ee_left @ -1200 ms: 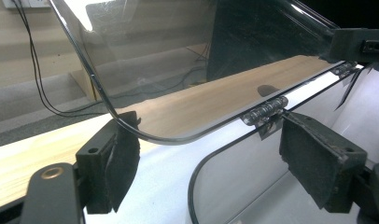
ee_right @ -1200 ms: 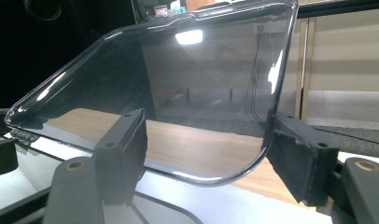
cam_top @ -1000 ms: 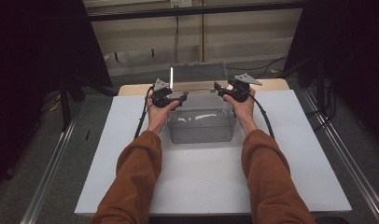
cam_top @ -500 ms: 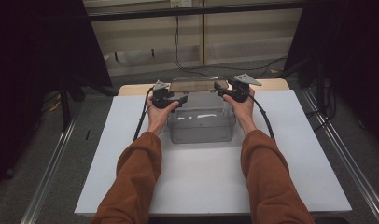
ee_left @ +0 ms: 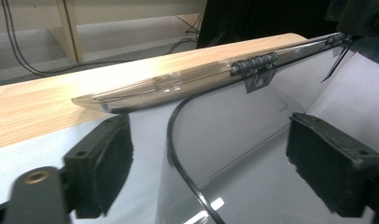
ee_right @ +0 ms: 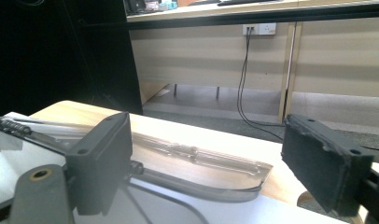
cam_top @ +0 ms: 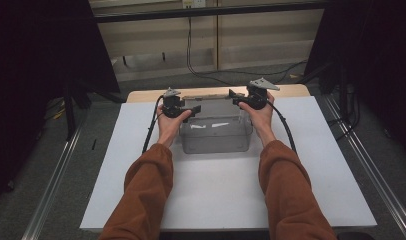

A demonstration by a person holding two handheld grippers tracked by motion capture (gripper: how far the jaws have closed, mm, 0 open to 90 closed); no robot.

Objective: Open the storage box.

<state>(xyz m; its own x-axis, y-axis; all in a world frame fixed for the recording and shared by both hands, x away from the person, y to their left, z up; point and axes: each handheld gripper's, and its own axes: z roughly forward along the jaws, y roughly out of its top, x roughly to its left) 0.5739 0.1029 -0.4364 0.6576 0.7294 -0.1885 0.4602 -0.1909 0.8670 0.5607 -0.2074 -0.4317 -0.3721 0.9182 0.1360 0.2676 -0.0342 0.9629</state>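
Your left claw (cam_top: 193,111) stood with its jaws wide apart and nothing between them, and the pads (ee_left: 103,165) sat low in the left gripper view on either side of the box's near corner. Your right claw (cam_top: 234,97) was just as open, gripping nothing, its pads (ee_right: 101,161) framing the lid's far corner from the other side. In the high view both claws sat a little above mid-frame, one at each upper corner of the box (cam_top: 216,132).

The box was clear plastic with an open top, resting on the white sheet (cam_top: 216,195) that covered the desk (cam_top: 151,95). Its lid (ee_left: 178,81) was swung right back on the hinge (ee_left: 254,63) and lay nearly flat over the bare wood strip at the upper edge of the desk.

I'd judge the box light and empty, so it would skate across the sheet if you pushed on one side alone. The walls were thin, glossy and slick, likely to flex under a hard pinch, and the hinge looked like the weak point. If you meant to close it, you'd have done best to take the lid by its free outer edge near the corners, one claw per side, clamp gently, and swing it over evenly.
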